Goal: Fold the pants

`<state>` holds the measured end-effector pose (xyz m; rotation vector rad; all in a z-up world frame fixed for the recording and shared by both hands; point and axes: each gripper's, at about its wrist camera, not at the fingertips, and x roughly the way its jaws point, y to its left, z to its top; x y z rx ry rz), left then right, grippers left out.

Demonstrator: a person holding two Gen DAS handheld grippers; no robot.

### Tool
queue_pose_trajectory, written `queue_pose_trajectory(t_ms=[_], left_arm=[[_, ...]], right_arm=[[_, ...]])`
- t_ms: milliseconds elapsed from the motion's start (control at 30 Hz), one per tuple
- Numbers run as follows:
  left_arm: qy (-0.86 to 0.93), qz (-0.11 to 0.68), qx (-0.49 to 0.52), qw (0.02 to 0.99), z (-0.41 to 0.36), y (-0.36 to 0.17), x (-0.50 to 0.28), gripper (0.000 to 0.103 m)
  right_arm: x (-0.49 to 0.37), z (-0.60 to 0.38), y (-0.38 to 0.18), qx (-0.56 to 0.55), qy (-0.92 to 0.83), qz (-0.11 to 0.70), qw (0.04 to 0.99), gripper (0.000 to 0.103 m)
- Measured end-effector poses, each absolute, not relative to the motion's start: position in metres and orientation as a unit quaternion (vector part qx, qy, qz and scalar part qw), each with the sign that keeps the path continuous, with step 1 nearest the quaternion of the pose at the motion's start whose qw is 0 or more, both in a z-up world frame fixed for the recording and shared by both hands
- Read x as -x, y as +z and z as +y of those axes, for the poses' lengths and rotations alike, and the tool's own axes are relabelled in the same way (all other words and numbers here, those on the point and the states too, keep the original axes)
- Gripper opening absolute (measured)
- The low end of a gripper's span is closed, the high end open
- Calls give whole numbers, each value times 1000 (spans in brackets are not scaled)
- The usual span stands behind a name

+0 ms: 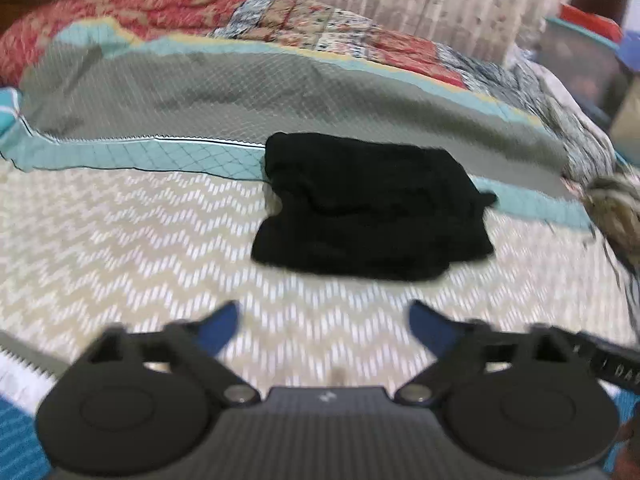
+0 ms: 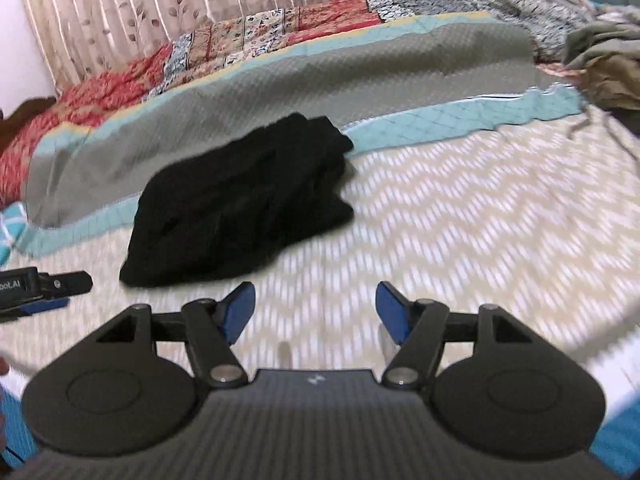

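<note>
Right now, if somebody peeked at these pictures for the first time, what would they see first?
The black pants jump out first, lying folded in a dark bundle in the middle of the pale zigzag bedspread, partly over the edge of a grey and teal quilt. Next come the blue-tipped tools: the left tool and the right tool, both open and empty, close in front of the pants.

I see black pants (image 1: 372, 208); bedspread (image 1: 120, 232) beige with white zigzags; blanket (image 1: 240, 96) grey, teal-edged; quilt (image 2: 248, 36) red floral patchwork.
</note>
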<state>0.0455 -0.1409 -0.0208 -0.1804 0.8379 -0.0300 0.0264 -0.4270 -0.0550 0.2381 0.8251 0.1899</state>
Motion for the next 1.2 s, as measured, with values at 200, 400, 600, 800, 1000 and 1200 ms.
queue_pose_trajectory(t_ms=[200, 400, 600, 800, 1000, 1200], left_arm=[[5, 436, 58, 898, -160, -12, 4, 103], [48, 431, -10, 901, -185, -6, 38, 103], [78, 403, -70, 909, -205, 0, 57, 103], [81, 405, -57, 909, -203, -1, 68, 103], [84, 441, -17, 893, -193, -5, 65, 103], [77, 449, -16, 890, -195, -7, 66, 103]], right_arm=[[6, -422, -41, -103, 91, 403, 905, 89], [37, -424, -30, -118, 89, 412, 899, 100], [63, -422, -27, -128, 97, 407, 899, 103], [75, -420, -30, -141, 84, 406, 899, 103], [75, -422, -30, -147, 85, 401, 900, 103], [76, -416, -30, -150, 83, 403, 899, 103]])
